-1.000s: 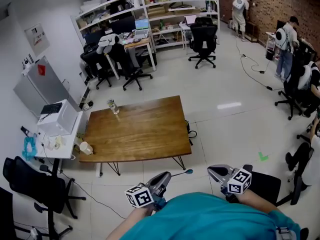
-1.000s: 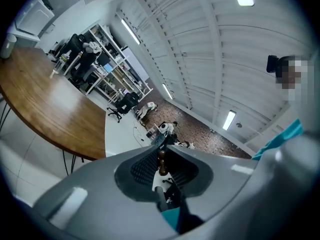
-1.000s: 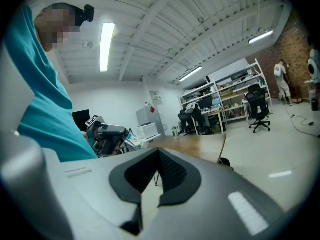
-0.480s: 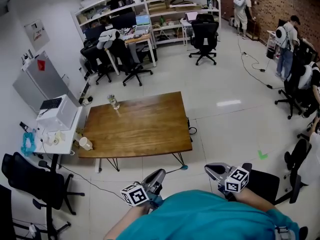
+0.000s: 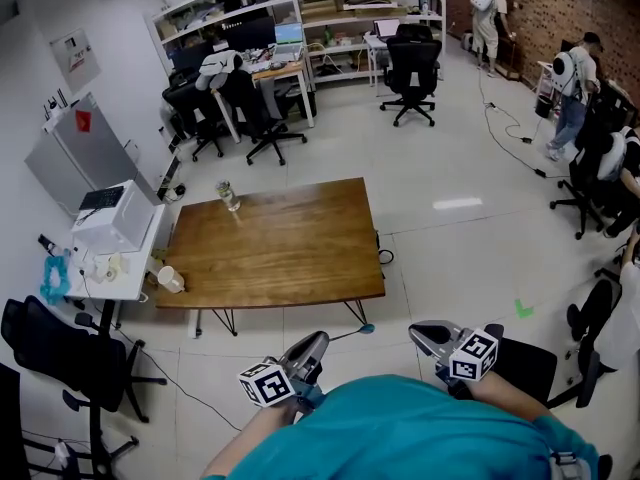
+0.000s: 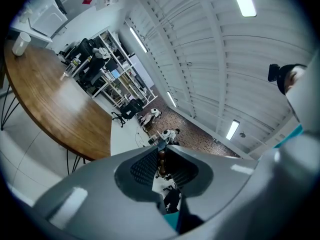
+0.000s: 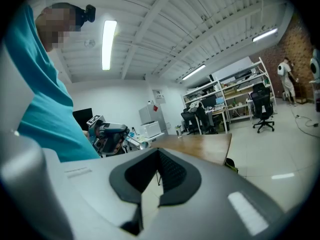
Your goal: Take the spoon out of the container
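Since a second ago the left tongs (image 5: 317, 341) have slid a little to the left in my head feed, and the wooden table (image 5: 290, 258) now sits slightly higher in it.

Reading across from the left, a white side table (image 5: 128, 290) carries a boxy white machine (image 5: 118, 230). A black chair (image 5: 60, 353) stands in front of it on the pale, shiny floor (image 5: 450, 238). A paper cup (image 5: 170, 280) stands at the wooden table's near left corner, and a small clear container (image 5: 228, 195) stands at its far left corner. Behind the table I see desks with office chairs and white shelves (image 5: 330, 8). A brick wall (image 5: 560, 3) closes the far right, where a few people (image 5: 570, 88) stand or sit.

The spoon (image 5: 360, 330) is out of the container and well apart from it, over the floor just below the table's near edge. It has a thin dark handle ending in a small teal bowl that points right. The left tongs are clamped narrow on that handle. The right tongs (image 5: 418, 332), near the spoon's bowl on its right, have their pads meeting at the tips with nothing between them.
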